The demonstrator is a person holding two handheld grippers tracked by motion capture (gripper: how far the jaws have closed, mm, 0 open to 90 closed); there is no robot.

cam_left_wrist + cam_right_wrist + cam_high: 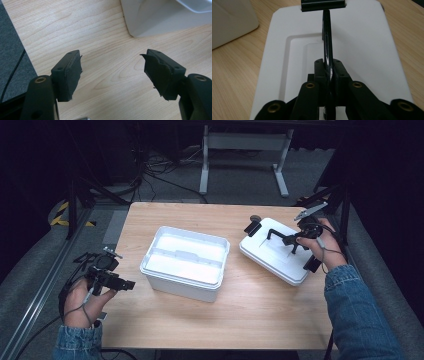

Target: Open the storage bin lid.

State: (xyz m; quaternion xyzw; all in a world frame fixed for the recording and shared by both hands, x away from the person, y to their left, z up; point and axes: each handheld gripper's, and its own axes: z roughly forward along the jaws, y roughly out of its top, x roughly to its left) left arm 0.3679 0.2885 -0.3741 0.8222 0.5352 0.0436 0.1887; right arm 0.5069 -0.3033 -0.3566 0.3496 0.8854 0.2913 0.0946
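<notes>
the left gripper rests at the counter's left edge, its fingers spread wide with nothing between them, pointing toward the open white box just to its right. the left gripper view shows bare wood between the pads and a lower corner of that box ahead. the box stands mid-counter, open at the top.

further right lies the white lid, flat on the counter and well apart from the box, a black latch at each of its two ends. its black handle stands upright, and the right gripper has its fingers pressed together on that handle, pinching the thin bar edge-on.

the step in hand looks like carrying the lid over to close the box. to do it well, the pinch should stay near the handle's middle so the lid hangs level rather than tipping toward one latch. lift straight up before travelling left, then line the lid's long side with the box rim. the free left gripper could steady the box wall if it slides.
</notes>
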